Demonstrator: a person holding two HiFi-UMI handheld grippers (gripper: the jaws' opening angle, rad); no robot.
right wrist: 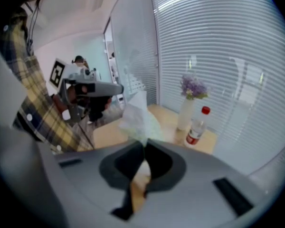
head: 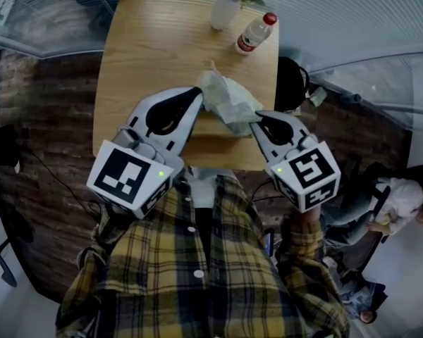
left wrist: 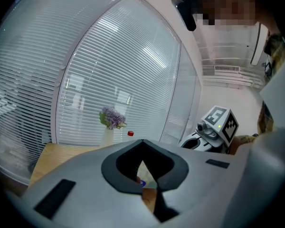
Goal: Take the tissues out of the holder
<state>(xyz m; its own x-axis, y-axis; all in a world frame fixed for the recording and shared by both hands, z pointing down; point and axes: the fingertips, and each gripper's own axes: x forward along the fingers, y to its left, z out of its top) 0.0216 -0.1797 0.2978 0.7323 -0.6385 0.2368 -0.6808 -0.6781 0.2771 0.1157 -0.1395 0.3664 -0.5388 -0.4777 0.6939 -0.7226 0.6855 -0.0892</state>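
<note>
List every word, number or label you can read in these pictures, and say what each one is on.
No text can be read here.
Red label on the clear plastic bottle with a red cap: too blurred to read.
Black-and-white marker cubes: square patterns only, no words or numbers.
Crumpled white tissue: no print visible.

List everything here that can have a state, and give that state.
tissue: crumpled, stretched between the two grippers.
right gripper: shut on the tissue, which sticks out past its jaw tips.
left gripper: jaws together; tip at the tissue's left edge, grip unclear.
bottle: upright, red cap on.
vase: upright, holding purple flowers.
</note>
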